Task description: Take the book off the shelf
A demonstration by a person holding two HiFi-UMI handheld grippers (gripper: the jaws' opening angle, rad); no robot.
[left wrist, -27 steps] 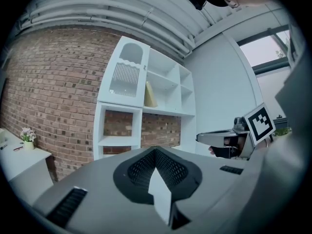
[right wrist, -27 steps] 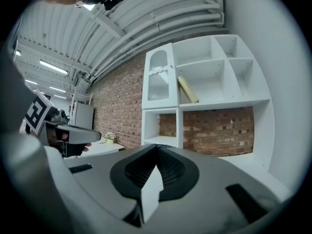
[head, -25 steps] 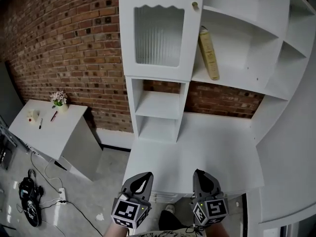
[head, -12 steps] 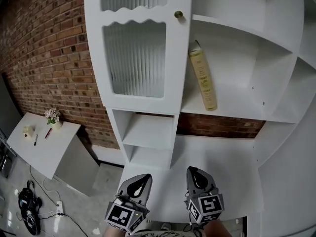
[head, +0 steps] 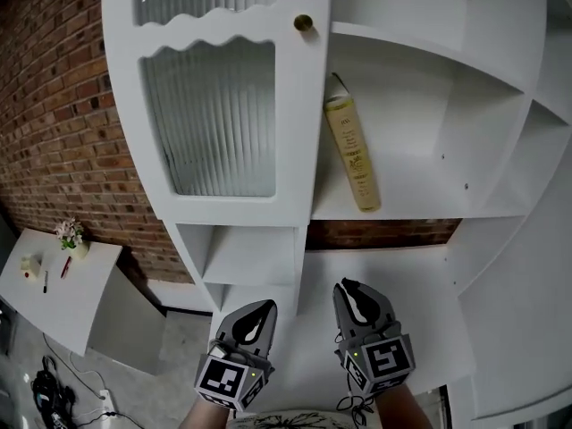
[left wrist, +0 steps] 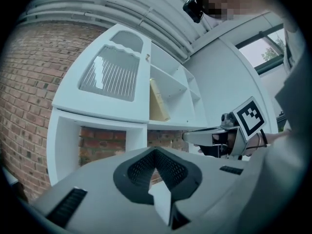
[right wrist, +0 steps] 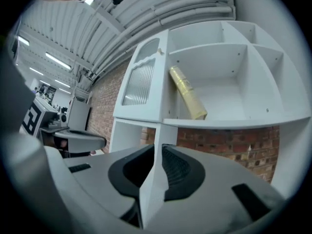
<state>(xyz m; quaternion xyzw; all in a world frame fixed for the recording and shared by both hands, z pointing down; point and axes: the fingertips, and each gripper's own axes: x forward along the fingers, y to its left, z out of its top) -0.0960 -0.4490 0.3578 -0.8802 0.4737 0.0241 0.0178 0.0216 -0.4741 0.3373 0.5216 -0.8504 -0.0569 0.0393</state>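
Note:
A yellow book [head: 350,155] leans tilted to the left on the open white shelf [head: 420,206], just right of the cabinet door. It also shows in the left gripper view as the book [left wrist: 157,101] and in the right gripper view as the book [right wrist: 187,94]. Both grippers hang low over the desk, well below the book and apart from it. My left gripper [head: 261,307] [left wrist: 156,152] is shut and empty. My right gripper [head: 350,286] [right wrist: 157,147] is just opening: a thin slit shows between its jaws and nothing is in it.
A ribbed-glass cabinet door [head: 214,119] with a brass knob [head: 304,23] stands left of the book. Small open cubbies [head: 246,257] sit under it. The white desk top [head: 393,271] lies below the shelf. A low white table [head: 54,284] stands by the brick wall [head: 63,132].
The shelf unit and book have grown larger and shifted left in the head view as the view closed in. Both grippers have risen a little. The book has not moved on its shelf.

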